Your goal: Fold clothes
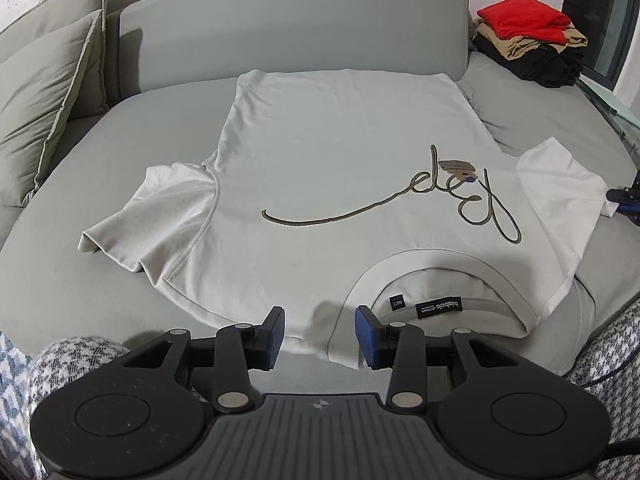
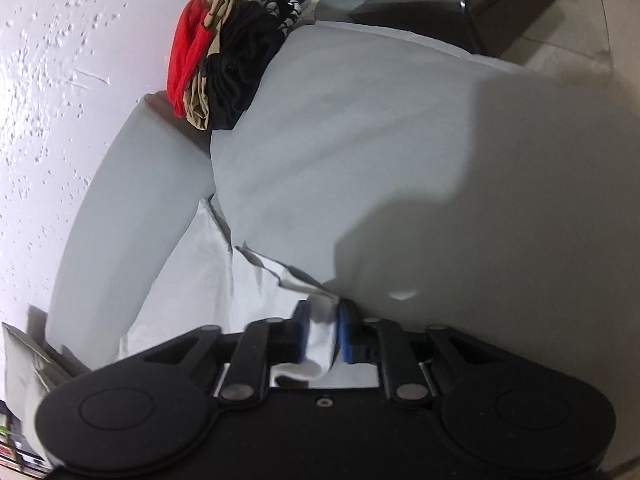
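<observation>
Fingers spread wide, my left gripper [image 1: 319, 338] is hovering low at the near hem of the white T-shirt [image 1: 320, 184], straddling its shoulder edge just beside the collar [image 1: 436, 284] without clamping it. My right gripper [image 2: 323, 334] is pinching the right sleeve [image 2: 320, 332] between narrow jaws. Grey sofa cushion [image 1: 100, 280] is lying bare around the shirt, with folded clothes [image 1: 528, 40] stacked well apart in the far corner.
</observation>
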Demonstrator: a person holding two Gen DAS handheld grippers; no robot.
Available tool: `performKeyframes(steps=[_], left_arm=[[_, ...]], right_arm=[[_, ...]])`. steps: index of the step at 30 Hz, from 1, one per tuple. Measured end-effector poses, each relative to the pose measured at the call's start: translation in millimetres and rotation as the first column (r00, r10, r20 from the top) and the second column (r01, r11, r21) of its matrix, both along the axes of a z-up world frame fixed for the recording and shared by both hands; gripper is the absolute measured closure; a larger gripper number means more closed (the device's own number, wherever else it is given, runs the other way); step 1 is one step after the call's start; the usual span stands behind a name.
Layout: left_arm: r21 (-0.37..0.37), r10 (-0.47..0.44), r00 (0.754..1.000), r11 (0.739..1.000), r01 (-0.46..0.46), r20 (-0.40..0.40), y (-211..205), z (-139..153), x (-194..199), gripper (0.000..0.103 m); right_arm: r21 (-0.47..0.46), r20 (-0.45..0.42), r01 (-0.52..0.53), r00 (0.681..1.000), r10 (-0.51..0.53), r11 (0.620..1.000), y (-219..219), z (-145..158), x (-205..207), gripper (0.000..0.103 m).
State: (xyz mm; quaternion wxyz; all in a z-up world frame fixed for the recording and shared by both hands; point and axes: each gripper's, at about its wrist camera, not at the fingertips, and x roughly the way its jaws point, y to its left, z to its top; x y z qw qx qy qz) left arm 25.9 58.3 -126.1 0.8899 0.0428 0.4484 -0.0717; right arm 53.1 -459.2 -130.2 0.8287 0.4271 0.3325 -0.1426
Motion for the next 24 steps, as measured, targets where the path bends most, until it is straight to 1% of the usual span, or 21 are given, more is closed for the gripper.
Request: performKeyframes(steps=[1, 3, 7, 10, 12, 15, 18, 20, 21, 23, 24], left_arm=[[-0.003, 0.002, 1.000, 1.000, -0.002, 0.003, 1.1, 0.5, -0.8, 0.064], [-0.011, 0.012, 1.000, 1.000, -0.012, 0.010, 4.0, 2.0, -1.8, 0.064], [-0.032, 0.033, 0.999, 0.999, -0.032, 0.021, 10.7, 4.3, -0.9, 0.064], [-0.046, 0.039, 0.999, 0.998, -0.037, 0.028, 13.9, 5.1, -0.7, 0.064], [-0.054, 0.042, 0.999, 0.998, -0.040, 0.030, 16.0, 4.9, -0.9, 0.064], [-0.065, 0.054, 0.998, 0.996, -0.052, 0.030, 21.5, 4.0, -0.6, 0.064], [-0.074, 0.073, 0.997, 0.995, -0.071, 0.029, 28.2, 3.2, 0.3, 0.064], [-0.076, 0.085, 0.996, 0.994, -0.082, 0.030, 32.0, 2.9, 0.4, 0.064], [-0.077, 0.090, 0.996, 0.993, -0.087, 0.029, 33.8, 2.8, 0.5, 0.064], [-0.077, 0.096, 0.995, 0.993, -0.094, 0.027, 36.5, 2.3, 1.0, 0.064], [-0.077, 0.099, 0.995, 0.992, -0.097, 0.025, 37.2, 2.2, 1.1, 0.064]], right_arm=[[-0.018, -0.005, -0.006, 1.000, 0.006, 1.000, 1.7, 1.9, 2.1, 0.101], [-0.067, 0.000, -0.016, 1.000, 0.016, 0.998, 7.9, 8.6, 4.2, 0.101], [-0.172, 0.047, -0.031, 0.998, 0.040, 0.985, 29.6, 31.5, 7.7, 0.101], [-0.269, 0.078, -0.098, 0.989, 0.124, 0.958, 58.0, 52.9, 15.3, 0.101], [-0.334, 0.085, -0.167, 0.975, 0.206, 0.928, 83.7, 64.8, 21.4, 0.101], [-0.435, 0.067, -0.279, 0.938, 0.340, 0.856, 127.3, 75.3, 30.0, 0.101], [-0.528, 0.004, -0.393, 0.885, 0.465, 0.753, 173.0, 70.9, 34.8, 0.101], [-0.578, -0.049, -0.464, 0.841, 0.539, 0.671, 202.7, 65.4, 37.2, 0.101], [-0.589, -0.081, -0.502, 0.817, 0.572, 0.633, 215.2, 59.1, 36.9, 0.101], [-0.586, -0.152, -0.584, 0.760, 0.631, 0.562, 234.6, 44.4, 35.7, 0.100], [-0.570, -0.189, -0.625, 0.732, 0.655, 0.534, 240.9, 37.9, 35.2, 0.099]])
